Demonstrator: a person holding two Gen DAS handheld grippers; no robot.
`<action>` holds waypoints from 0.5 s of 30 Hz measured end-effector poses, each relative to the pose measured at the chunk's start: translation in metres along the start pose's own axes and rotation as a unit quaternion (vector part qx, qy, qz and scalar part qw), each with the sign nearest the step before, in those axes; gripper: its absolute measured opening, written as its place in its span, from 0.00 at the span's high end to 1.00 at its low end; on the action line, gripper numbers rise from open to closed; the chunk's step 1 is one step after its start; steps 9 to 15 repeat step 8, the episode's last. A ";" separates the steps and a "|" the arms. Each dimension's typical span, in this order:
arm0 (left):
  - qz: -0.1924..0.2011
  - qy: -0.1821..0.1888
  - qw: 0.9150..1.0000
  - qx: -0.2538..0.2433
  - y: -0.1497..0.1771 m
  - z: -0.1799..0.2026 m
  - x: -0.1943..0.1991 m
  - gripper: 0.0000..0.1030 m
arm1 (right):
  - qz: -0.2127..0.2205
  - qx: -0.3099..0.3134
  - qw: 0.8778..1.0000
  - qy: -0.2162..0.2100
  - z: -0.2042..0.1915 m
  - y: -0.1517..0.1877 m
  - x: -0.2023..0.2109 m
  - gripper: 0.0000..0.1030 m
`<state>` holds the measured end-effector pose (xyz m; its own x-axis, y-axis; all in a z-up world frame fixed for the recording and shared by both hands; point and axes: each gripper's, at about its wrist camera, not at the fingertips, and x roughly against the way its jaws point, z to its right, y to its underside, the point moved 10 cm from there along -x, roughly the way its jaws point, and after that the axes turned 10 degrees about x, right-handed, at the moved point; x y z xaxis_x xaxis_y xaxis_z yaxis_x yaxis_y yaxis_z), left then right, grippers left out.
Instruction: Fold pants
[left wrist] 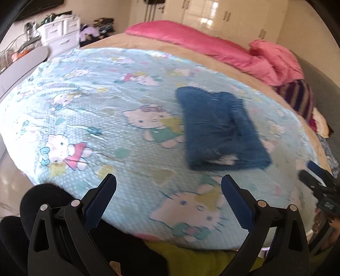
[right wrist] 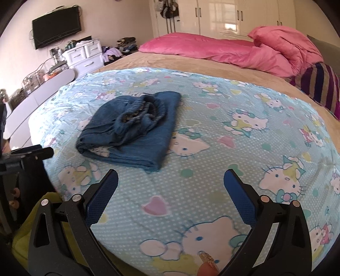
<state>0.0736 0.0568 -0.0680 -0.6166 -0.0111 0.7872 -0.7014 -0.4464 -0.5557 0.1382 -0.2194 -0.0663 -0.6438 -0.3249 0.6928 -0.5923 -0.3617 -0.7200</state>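
Observation:
Blue denim pants (left wrist: 221,129) lie folded into a compact bundle on the light-blue cartoon-cat sheet (left wrist: 106,102). In the right wrist view the pants (right wrist: 131,129) sit left of centre, waistband bunched on top. My left gripper (left wrist: 169,180) hovers open near the bed's front edge, short of the pants and to their left, with nothing between its fingers. My right gripper (right wrist: 171,176) is also open and empty, held over the sheet (right wrist: 233,148) just in front of and right of the bundle. Each view catches the other gripper at its edge: the right one (left wrist: 318,180), the left one (right wrist: 25,155).
A pink duvet (right wrist: 233,48) and striped pillow (right wrist: 320,87) lie at the bed's far side. White drawers (right wrist: 85,56), clutter and a wall TV (right wrist: 56,26) stand at the left. Wardrobes (right wrist: 233,17) line the back wall. Yellow-green cloth (left wrist: 191,254) lies below the grippers.

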 end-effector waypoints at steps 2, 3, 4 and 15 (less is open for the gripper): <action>-0.012 -0.020 1.000 0.017 -0.012 -0.017 -0.014 0.04 | -0.001 -0.015 1.000 0.013 0.019 0.002 -0.001 0.09; -0.016 -0.028 0.999 0.027 -0.020 -0.027 -0.020 0.04 | -0.003 -0.028 0.999 0.028 0.037 0.004 -0.001 0.09; -0.019 -0.033 0.999 0.031 -0.026 -0.033 -0.025 0.04 | -0.005 -0.037 0.999 0.037 0.048 0.005 -0.002 0.09; -0.010 -0.096 0.995 0.028 -0.075 -0.077 -0.052 0.04 | -0.022 -0.102 0.989 0.105 0.141 0.018 -0.006 0.09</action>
